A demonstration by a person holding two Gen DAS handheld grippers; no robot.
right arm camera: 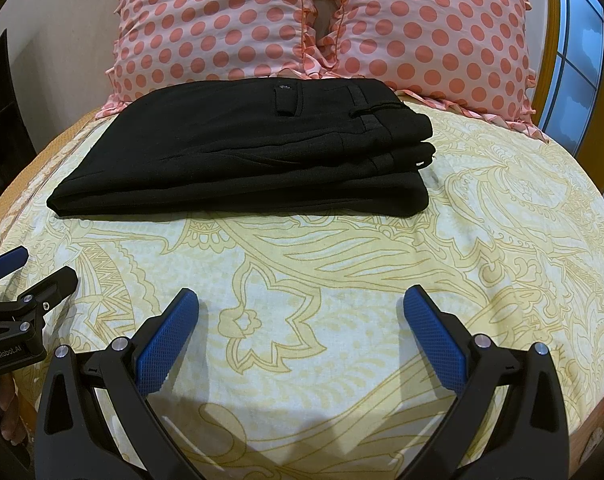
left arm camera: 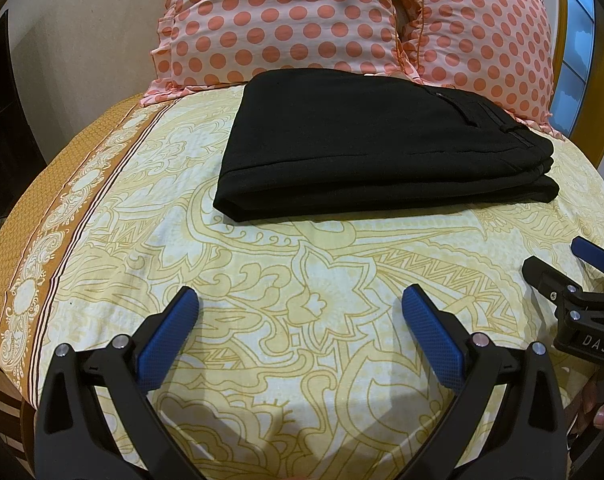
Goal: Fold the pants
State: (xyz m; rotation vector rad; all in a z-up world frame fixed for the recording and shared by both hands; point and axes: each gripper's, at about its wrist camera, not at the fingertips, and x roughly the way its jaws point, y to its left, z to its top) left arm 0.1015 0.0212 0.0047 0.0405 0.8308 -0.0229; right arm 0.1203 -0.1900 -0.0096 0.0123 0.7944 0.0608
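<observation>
Yellow bedsheet bears black pants folded in neat layers; both grippers' jaws gape empty.

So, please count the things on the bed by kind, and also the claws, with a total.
Black folded pants: 1
Pink pillows with dots: 2
Claws, both open: 2, the left claw and the right claw
Total: 5
</observation>
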